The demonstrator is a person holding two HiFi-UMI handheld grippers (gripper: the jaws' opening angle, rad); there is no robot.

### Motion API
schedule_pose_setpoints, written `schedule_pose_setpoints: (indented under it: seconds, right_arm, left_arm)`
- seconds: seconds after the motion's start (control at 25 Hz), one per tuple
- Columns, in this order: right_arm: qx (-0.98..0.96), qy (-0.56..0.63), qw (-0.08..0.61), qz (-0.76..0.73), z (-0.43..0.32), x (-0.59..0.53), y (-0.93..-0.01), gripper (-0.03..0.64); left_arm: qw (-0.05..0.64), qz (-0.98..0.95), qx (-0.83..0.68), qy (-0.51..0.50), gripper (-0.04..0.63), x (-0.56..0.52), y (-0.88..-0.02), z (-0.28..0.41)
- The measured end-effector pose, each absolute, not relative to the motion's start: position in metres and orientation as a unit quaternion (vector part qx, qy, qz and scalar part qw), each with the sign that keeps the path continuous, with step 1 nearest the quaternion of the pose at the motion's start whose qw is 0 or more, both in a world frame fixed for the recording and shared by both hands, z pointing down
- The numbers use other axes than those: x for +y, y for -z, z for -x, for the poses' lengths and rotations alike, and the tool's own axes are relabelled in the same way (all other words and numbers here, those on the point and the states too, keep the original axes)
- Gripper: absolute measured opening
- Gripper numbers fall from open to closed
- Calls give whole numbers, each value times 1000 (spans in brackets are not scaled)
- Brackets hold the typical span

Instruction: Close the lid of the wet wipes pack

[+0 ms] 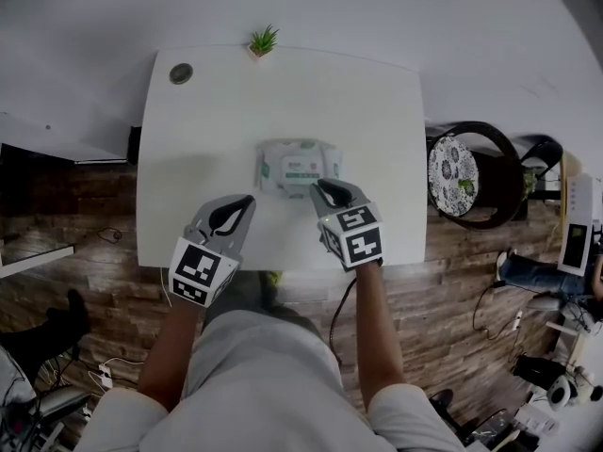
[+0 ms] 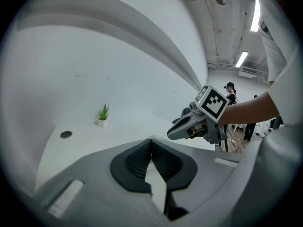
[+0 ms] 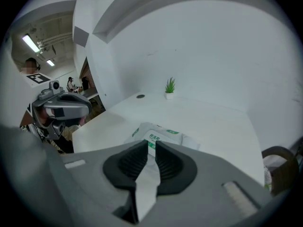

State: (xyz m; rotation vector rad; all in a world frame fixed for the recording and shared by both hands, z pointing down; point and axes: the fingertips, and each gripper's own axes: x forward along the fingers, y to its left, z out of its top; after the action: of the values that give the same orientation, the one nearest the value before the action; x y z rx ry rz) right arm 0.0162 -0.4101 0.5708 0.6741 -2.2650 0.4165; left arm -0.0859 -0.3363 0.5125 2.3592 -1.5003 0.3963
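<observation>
The wet wipes pack (image 1: 297,166), white with a green label, lies flat near the middle of the white table (image 1: 377,102). Its lid looks flat against the pack. My right gripper (image 1: 320,189) hovers just in front of the pack's near right corner, above the table. In the right gripper view its jaws (image 3: 150,143) stand a narrow gap apart with nothing between them, and the pack (image 3: 158,135) shows just beyond the tips. My left gripper (image 1: 243,202) hangs to the pack's near left, apart from it. Its tips (image 2: 151,140) touch, holding nothing.
A small potted plant (image 1: 264,40) stands at the table's far edge, and a round grommet (image 1: 181,73) sits in the far left corner. A dark round chair with a patterned cushion (image 1: 471,172) stands right of the table. Wooden floor surrounds it.
</observation>
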Motion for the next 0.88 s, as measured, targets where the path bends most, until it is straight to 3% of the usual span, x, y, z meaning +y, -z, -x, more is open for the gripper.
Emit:
schedule_pose_setpoints:
  seconds: [0.44, 0.88]
  right_arm:
    - [-897, -134, 264, -329, -42, -375, -514, 5]
    - [-901, -106, 196, -373, -72, -346, -460, 5]
  left_arm:
    - [112, -826, -539, -122, -2, -303, -466, 70]
    - [59, -822, -556, -107, -2, -280, -418, 65]
